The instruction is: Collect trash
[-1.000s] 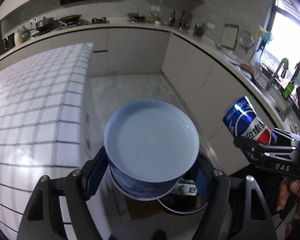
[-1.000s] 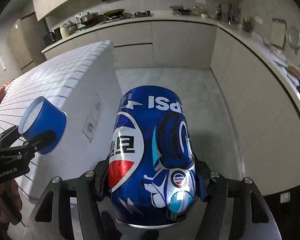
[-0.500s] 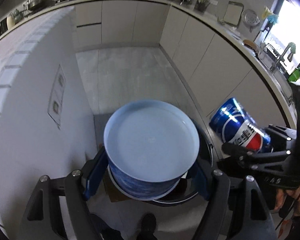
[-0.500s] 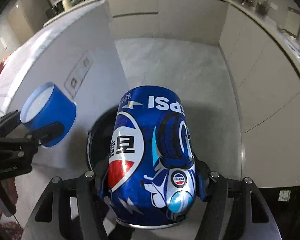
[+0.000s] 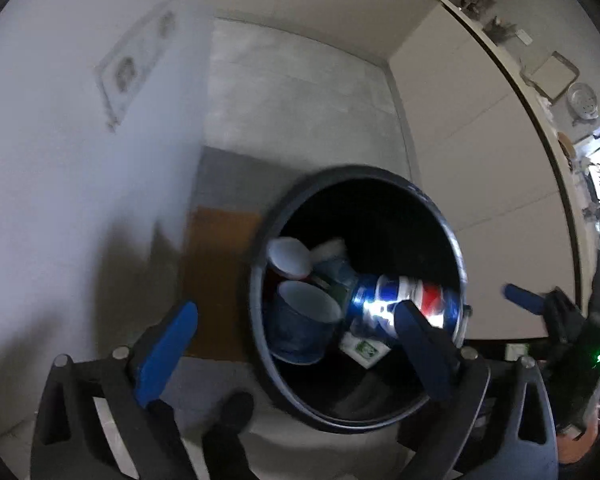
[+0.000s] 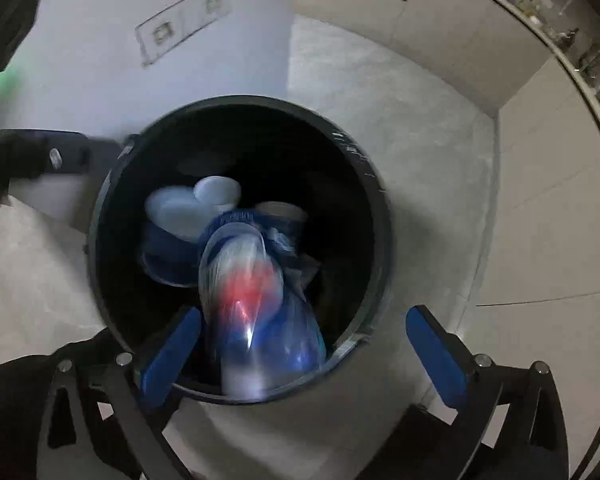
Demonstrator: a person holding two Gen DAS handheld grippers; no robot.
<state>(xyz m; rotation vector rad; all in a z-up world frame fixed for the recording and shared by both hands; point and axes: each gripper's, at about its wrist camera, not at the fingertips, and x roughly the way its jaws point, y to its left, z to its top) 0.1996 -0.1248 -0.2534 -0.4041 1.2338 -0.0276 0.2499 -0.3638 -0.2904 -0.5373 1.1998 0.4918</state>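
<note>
Blue soda can (image 6: 256,304) caught mid-drop inside the black trash bin (image 6: 374,184), blurred, just ahead of and between the right gripper (image 6: 304,344) pads but touching neither; seen from the left wrist, the same can (image 5: 404,306) lying slantwise against the bin's right inner wall. Blue paper cup (image 5: 300,320) already down in the bin, just ahead of the left gripper (image 5: 296,344), mouth turned up, beside a second cup with a red body (image 5: 288,258) and a small white-and-green carton (image 5: 364,350) deeper in. Both sets of jaws opening, spread wide, nothing pinched in either: released. Probably light, both of them: thin metal can, likely empty, easily dented, smooth and a bit slippery, best taken across the middle of its body with gentle pressure; paper cup soft, crushable at the rim, better pinched low across its wall than at the lip. Bin standing on a grey floor (image 5: 300,92) directly below both grippers, a brown patch (image 5: 216,280) to the left gripper's left, a pale wall with an outlet plate (image 6: 184,20) farther ahead on the left, cabinet fronts (image 5: 480,152) off to the right. Other gripper visible at each view's edge, close alongside. By the look of it, this drop nearly done.
</note>
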